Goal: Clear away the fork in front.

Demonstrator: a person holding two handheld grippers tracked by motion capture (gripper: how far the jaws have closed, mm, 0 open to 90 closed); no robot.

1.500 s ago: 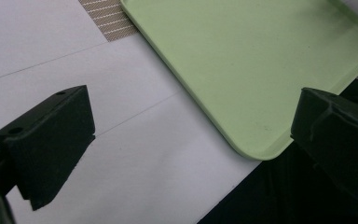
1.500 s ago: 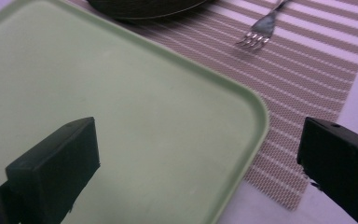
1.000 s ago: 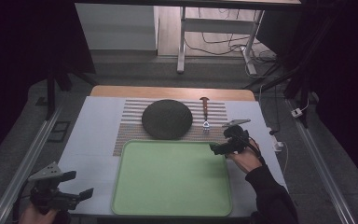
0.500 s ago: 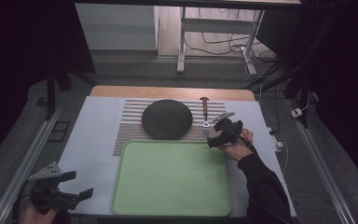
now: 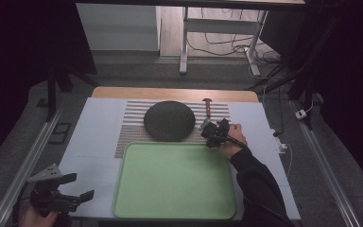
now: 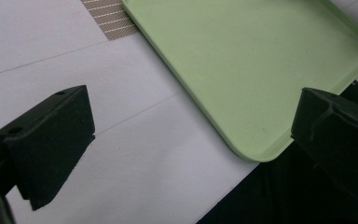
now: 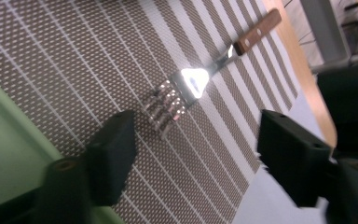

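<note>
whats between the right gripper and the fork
Nothing but bare striped placemat. In the right gripper view the right gripper has its jaws apart, just short of the fork tines, touching nothing; they have just been closing.

Polished metal fork (image 7: 179, 95), glaring where light strikes, with brown wooden handle riveted at the end. Woven striped placemat (image 7: 74, 60), coarse mesh cloth, matt. Smooth light-green plastic tray (image 6: 261, 60), faint sheen. Matt dark round plate (image 5: 168, 120), dull finish. Matt black plastic on right gripper (image 7: 193, 154) and left gripper (image 6: 191, 140).
</note>
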